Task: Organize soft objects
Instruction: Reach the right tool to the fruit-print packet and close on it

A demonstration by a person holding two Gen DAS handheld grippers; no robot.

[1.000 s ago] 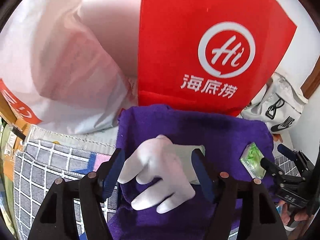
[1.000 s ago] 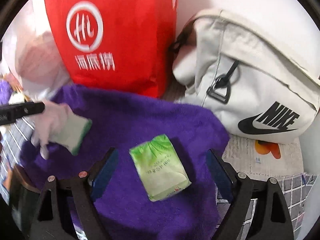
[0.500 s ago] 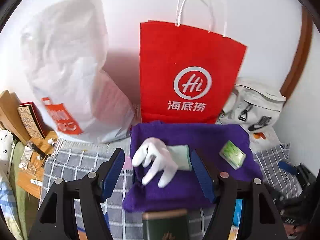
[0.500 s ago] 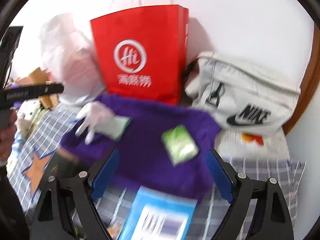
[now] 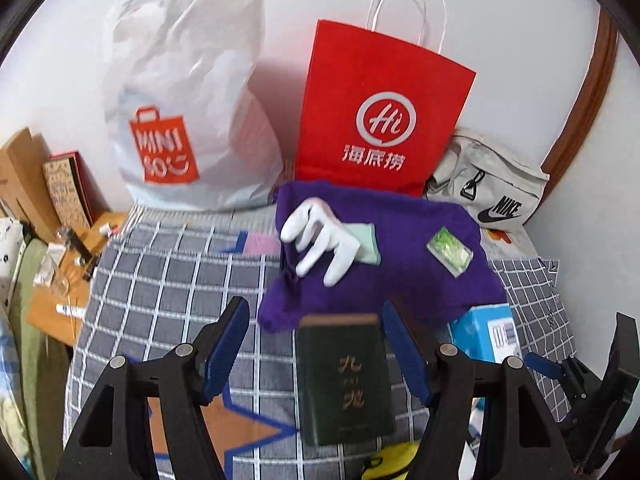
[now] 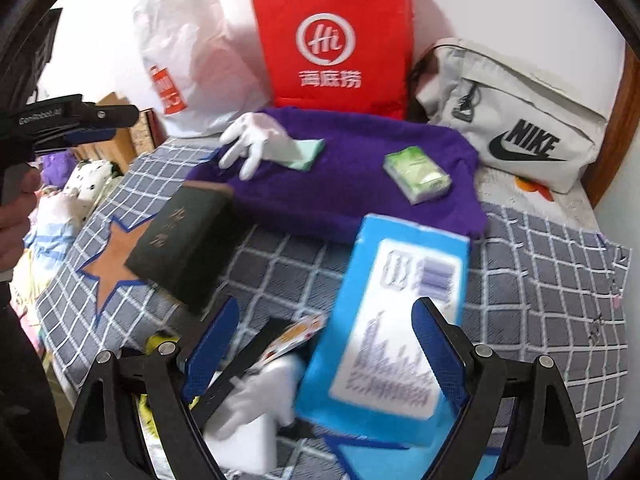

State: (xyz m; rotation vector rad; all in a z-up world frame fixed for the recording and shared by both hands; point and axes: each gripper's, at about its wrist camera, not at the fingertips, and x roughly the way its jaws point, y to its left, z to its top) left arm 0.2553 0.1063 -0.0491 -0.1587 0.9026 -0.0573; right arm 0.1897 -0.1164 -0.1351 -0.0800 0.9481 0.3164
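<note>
Both sets of jaws are standing apart with nothing between the pads, and both grippers are pulling back from the far end of the bed together. A second ago the left gripper (image 5: 314,354) was framing the white glove (image 5: 320,234) up close and the right gripper (image 6: 322,354) was straddling the green tissue pack (image 6: 416,174); now both views are widening out, taking in the whole purple towel (image 5: 400,280) with the glove on its left part and the pack on its right, well apart from each other. So the two soft pieces are sitting placed on the towel, released, and by the look of it that placing step is done. As the hands are retreating, the nearer clutter is coming into sight: a dark green book (image 5: 344,380) lying on the checked bedspread (image 5: 168,280) just in front of the towel, a blue box (image 6: 396,320) beside it, and low in the right view another white glove (image 6: 256,396), blurred, among some cards. That second glove is looking like the next soft candidate, though which hand will go for it I can't say. Behind it all the red bag (image 5: 380,120), the white plastic bag (image 5: 180,100) and the beige sling bag (image 6: 512,116) are leaning against the wall, untouched.
</note>
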